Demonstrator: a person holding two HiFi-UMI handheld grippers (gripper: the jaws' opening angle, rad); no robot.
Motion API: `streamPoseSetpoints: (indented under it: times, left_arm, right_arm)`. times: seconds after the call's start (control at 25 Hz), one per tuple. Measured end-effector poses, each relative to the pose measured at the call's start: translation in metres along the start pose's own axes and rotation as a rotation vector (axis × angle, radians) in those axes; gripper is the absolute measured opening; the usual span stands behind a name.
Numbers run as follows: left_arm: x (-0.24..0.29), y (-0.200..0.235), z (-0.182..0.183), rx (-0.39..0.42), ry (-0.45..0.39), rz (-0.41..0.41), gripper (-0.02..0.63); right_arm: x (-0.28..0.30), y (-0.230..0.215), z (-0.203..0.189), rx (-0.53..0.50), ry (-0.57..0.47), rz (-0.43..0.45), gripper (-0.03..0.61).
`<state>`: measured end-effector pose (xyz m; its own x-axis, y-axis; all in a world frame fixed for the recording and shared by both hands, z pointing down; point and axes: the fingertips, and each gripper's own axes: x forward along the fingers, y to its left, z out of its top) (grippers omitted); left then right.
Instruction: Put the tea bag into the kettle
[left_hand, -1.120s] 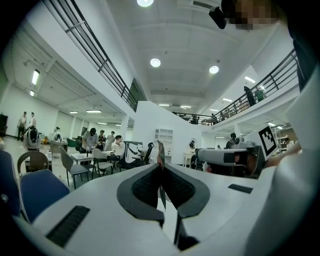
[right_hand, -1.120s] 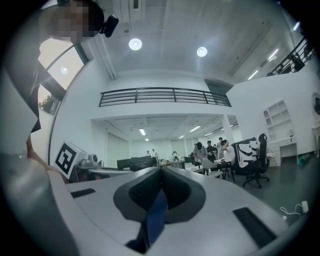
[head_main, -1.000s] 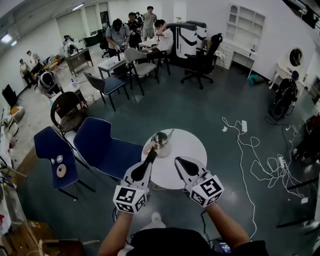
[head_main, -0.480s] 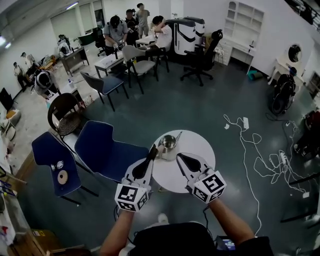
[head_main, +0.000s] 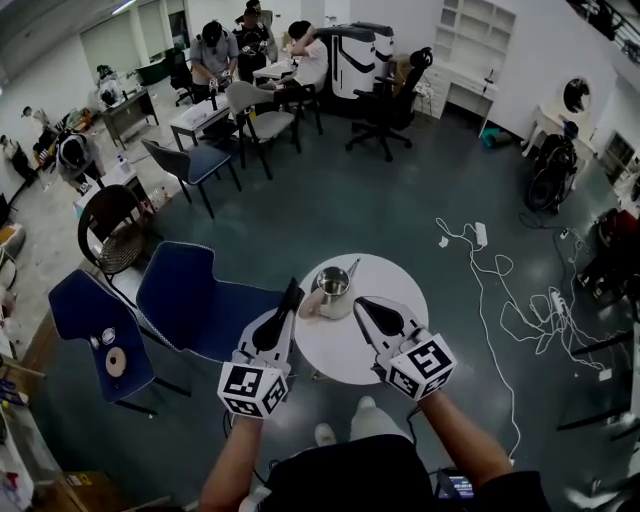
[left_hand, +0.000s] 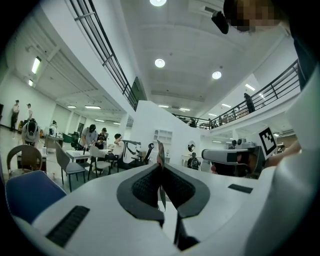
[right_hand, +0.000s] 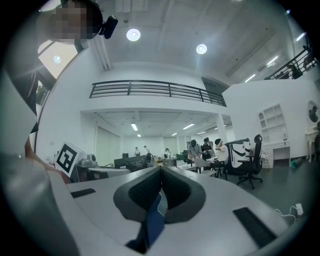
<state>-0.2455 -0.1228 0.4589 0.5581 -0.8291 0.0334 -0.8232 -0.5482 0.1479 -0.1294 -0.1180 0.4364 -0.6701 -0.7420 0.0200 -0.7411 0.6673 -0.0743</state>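
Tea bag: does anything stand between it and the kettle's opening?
Nothing visible does. The left gripper holds the tea bag just beside the kettle, whose top looks open. The right gripper is off to the kettle's other side.

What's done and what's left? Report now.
Done: the kettle stands open-topped on the table. In hand: the left claw is shut on a thin flat piece, apparently the tea bag, beside the kettle. The right claw is shut, empty. Left: drop the bag in.
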Motion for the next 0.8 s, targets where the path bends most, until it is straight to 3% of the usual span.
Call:
streamPoseSetpoints:
  times: [0.6,0.8]
  left_arm:
    - [0.072,0.009,0.003,0.044,0.017,0.027,0.018]
    - [0.109,0.000,-0.001,0.072,0.044,0.002,0.018]
  right_arm:
    - [0.030,-0.078,0.005,0.028,-0.002,-0.015,0.018]
    - [0.043,-0.114,0.005,0.030,0.019,-0.010,0.018]
